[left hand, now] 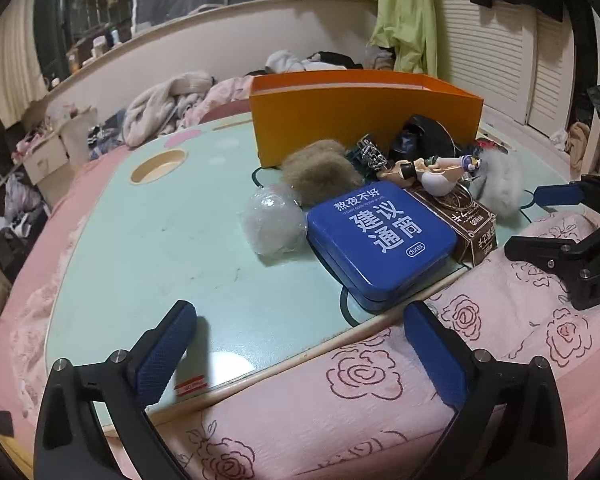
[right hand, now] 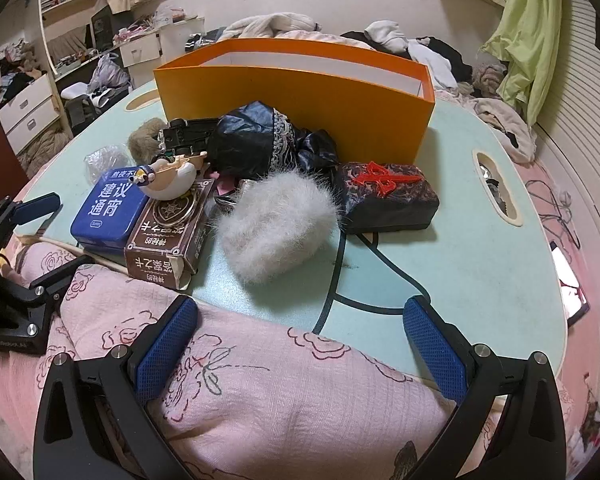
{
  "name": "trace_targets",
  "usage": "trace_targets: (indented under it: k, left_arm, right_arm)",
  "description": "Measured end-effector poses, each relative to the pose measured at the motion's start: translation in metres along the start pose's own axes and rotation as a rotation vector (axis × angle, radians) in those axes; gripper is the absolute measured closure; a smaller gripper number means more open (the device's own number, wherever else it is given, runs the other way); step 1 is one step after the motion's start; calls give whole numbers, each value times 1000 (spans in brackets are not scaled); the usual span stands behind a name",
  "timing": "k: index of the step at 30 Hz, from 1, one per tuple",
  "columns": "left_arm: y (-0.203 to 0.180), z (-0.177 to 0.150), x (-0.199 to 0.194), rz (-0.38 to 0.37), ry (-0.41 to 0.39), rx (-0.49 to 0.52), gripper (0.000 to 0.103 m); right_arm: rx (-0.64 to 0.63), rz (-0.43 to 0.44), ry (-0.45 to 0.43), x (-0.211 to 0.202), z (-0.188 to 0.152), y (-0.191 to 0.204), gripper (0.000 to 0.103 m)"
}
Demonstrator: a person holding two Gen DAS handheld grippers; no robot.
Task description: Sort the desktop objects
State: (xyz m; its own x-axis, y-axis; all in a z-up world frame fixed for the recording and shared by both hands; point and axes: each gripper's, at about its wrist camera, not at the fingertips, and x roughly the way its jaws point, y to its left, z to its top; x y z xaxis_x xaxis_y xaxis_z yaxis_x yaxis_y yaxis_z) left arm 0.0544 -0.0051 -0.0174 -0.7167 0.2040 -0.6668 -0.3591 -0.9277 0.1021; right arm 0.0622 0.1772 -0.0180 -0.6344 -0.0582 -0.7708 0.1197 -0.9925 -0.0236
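Note:
A pale green lap table [left hand: 160, 240] lies on a pink quilt. On it a blue tin [left hand: 380, 240] sits beside a brown card box [left hand: 472, 224], a clear plastic ball [left hand: 270, 220], a brown fur ball [left hand: 320, 170], a figurine [left hand: 436, 170], a white fur ball [right hand: 276, 224] and a dark patterned box [right hand: 388, 196]. Behind them stands an orange box [left hand: 364, 116]. My left gripper [left hand: 300, 356] hangs open and empty over the table's near edge, short of the blue tin. My right gripper [right hand: 300, 356] is open and empty over the quilt, near the white fur ball.
A black shiny pouch [right hand: 256, 144] and a black toy car [right hand: 184, 132] lie in front of the orange box. A phone [right hand: 572, 284] rests at the table's right rim. Clothes [left hand: 172, 100] are heaped behind. The pink quilt [right hand: 280, 392] bulges between gripper and table.

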Motion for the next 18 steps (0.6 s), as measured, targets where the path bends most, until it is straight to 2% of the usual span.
trace_targets:
  k: [3, 18]
  left_arm:
    - [2, 0, 1, 2, -1, 0, 0]
    - [1, 0, -7, 22, 7, 1, 0]
  right_arm:
    - [2, 1, 1, 5, 3, -10, 1]
    - [2, 2, 1, 5, 4, -11, 1]
